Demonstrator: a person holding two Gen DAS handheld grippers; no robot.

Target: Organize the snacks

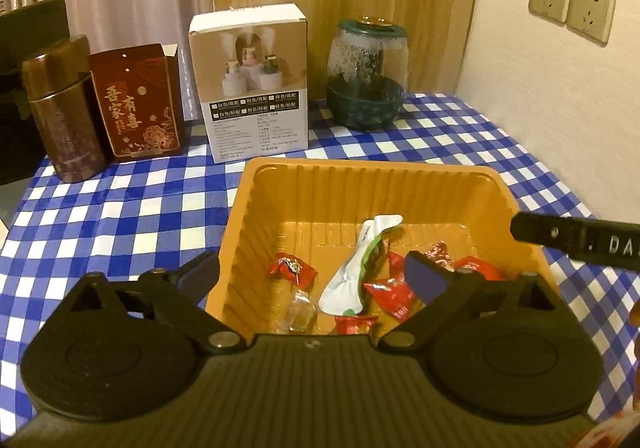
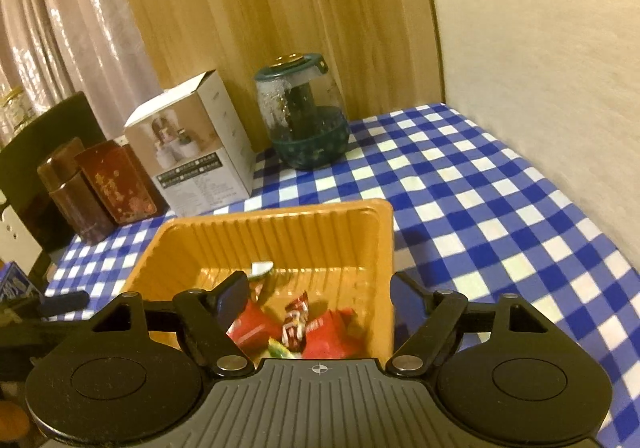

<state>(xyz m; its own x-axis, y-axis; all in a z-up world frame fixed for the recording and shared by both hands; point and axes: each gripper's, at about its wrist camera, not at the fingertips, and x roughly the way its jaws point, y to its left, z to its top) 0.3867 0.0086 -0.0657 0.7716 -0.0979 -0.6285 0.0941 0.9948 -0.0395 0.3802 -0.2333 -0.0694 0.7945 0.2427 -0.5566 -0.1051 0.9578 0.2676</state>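
nearest the lens, ribbed grey housing with two black round pivot discs. left gripper (image 1: 316,268) spread wide, nothing pinched: left finger outside the near-left wall of the orange tray (image 1: 400,184), right finger with its blue pad (image 1: 425,280) inside, over the sweets. right gripper (image 2: 316,298) also spread and empty, straddling the tray's right wall (image 2: 382,272): one finger inside over the wrappers, the other outside on the cloth.

readable writing: white letters "da" on a black bar (image 1: 580,240) at the right edge of the left wrist view; gold chinese characters and a flower drawing on the dark red box (image 1: 138,104) at upper left; small print and a product photo on the white carton (image 1: 252,88), too small to read.

tray of thin glossy moulded plastic, ribbed walls, rounded corners. in its bottom: red crinkled candy wrappers (image 1: 390,294), a clear one (image 1: 300,308), a crumpled white and green packet (image 1: 356,272). all lie between and just beyond the fingertips, low centre of both views.

blue and white checked tablecloth (image 1: 120,208), smooth. brown rounded flask (image 1: 64,112) far left; glass jar with green lid (image 1: 368,76) behind the tray; two wall sockets (image 1: 572,4) upper right.
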